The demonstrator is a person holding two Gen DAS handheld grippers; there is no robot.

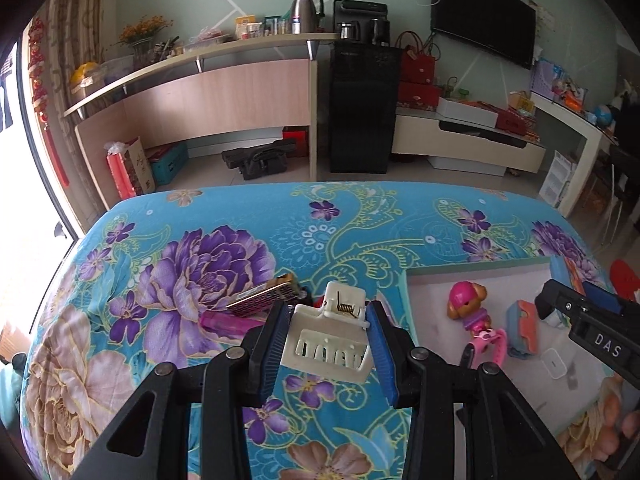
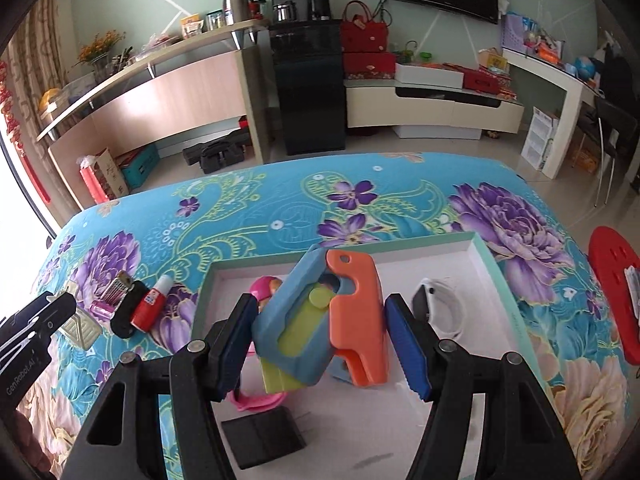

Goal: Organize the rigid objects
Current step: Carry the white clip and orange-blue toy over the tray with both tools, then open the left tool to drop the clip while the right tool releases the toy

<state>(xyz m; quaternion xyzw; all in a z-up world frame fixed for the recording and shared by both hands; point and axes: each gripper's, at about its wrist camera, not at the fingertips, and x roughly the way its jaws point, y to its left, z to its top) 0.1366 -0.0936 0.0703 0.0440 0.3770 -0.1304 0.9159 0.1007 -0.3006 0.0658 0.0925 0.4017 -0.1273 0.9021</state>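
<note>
Currently, item by item:

- Left claw (image 1: 328, 344): partly closed on cream hair clip (image 1: 330, 340), pads pressed on both sides, clip off the surface (image 1: 240, 216), just left of the white tray (image 1: 404, 280).
- Right claw (image 2: 320, 340): fairly wide, clamped on blue-orange-yellow plastic toy (image 2: 320, 320), held tilted above the tray (image 2: 486, 256).
- Already in tray: pink pup figure (image 1: 466, 300), pink band (image 2: 256, 400), black flat piece (image 2: 264, 436), white-black gadget (image 2: 436, 304), small white block (image 1: 554, 362).
- Left on cloth, far-left of tray: red-white tube (image 2: 150, 306), gold grater-like piece (image 1: 264, 296), pink lighter (image 1: 232, 322), black item (image 2: 128, 312).

Step, as I judge it: carry both pieces over tray and set down. To do well: keep squeeze steady, the clip's spring end sticks up and could twist out; lower toy into bare near-right patch, clip into free space away from figure; release low, one at a time, w/o claws bumping.

Hard to see: toy hides most of figure in right view; the black item is half covered, its kind unclear; tray's near edge cut off by claw frames.
</note>
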